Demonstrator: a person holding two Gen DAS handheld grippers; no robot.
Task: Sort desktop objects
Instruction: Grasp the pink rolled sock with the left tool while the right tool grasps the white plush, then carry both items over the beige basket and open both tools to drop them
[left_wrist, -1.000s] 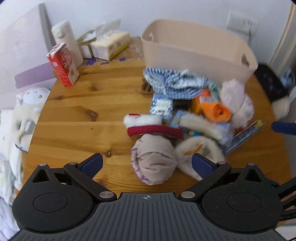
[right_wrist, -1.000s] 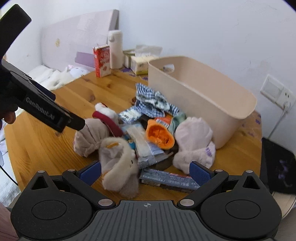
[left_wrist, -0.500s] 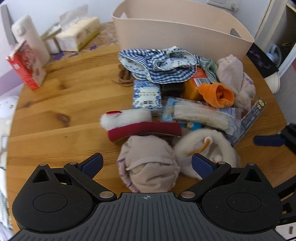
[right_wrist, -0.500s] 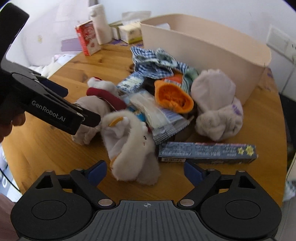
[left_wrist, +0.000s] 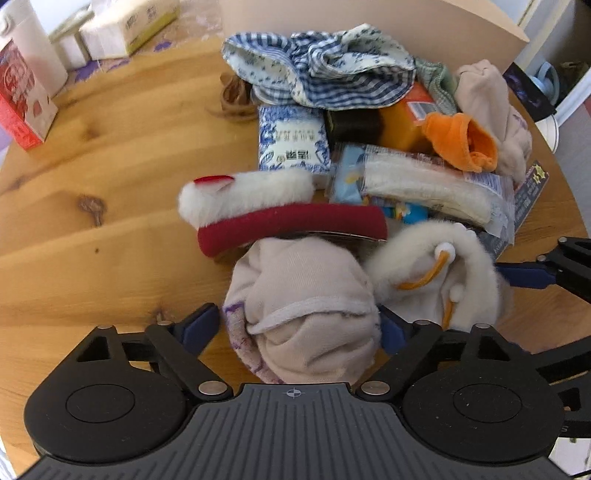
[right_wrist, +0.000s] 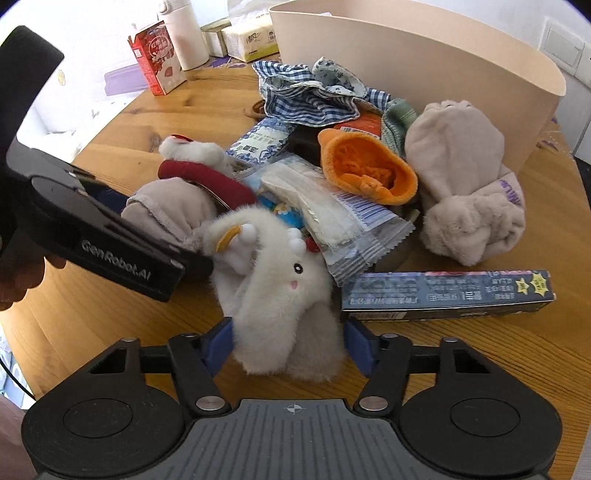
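Note:
A pile of objects lies on the round wooden table (left_wrist: 92, 192) in front of a beige bin (right_wrist: 424, 70). My left gripper (left_wrist: 299, 326) is open, its fingers on either side of a rolled beige cloth bundle (left_wrist: 303, 306). My right gripper (right_wrist: 288, 345) is open, its fingers on either side of a fluffy white plush toy (right_wrist: 280, 291), which also shows in the left wrist view (left_wrist: 436, 277). The pile holds a red-and-white furry headband (left_wrist: 280, 218), a blue checked cloth (left_wrist: 321, 70), an orange sock (right_wrist: 369, 170) and a second beige bundle (right_wrist: 465, 181).
A dark long box (right_wrist: 447, 291) lies right of the plush toy. Snack packets (right_wrist: 332, 218) and a blue-white tissue pack (left_wrist: 291, 144) sit mid-pile. A red carton (right_wrist: 157, 57), a white bottle (right_wrist: 184, 33) and tissue boxes (right_wrist: 251, 38) stand at the far table edge.
Both grippers moved forward and down into the pile. The left one now straddles the beige bundle and the right one straddles the plush toy. Both sets of jaws have narrowed somewhat.

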